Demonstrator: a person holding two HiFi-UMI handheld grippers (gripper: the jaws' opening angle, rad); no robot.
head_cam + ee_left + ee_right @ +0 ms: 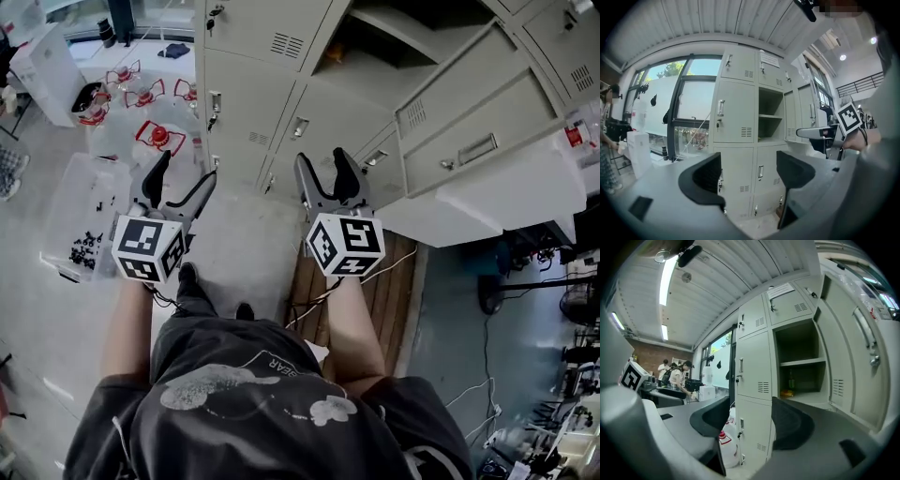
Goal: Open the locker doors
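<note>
left gripper and right gripper: jaws apart, empty. one locker door hangs open at 1 o'clock. closed door at 12 o'clock of the right jaws, handle upright; right gripper nearer.

An industrial workshop: steel lockers, corrugated roof, clear bin of small black parts

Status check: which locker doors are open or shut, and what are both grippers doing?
Second-column middle door: swung open, shelf exposed.
Top door above it: shut.
First-column middle door: shut.
First-column lower door: shut.
Left gripper: open, empty.
Right gripper: open, empty.
</note>
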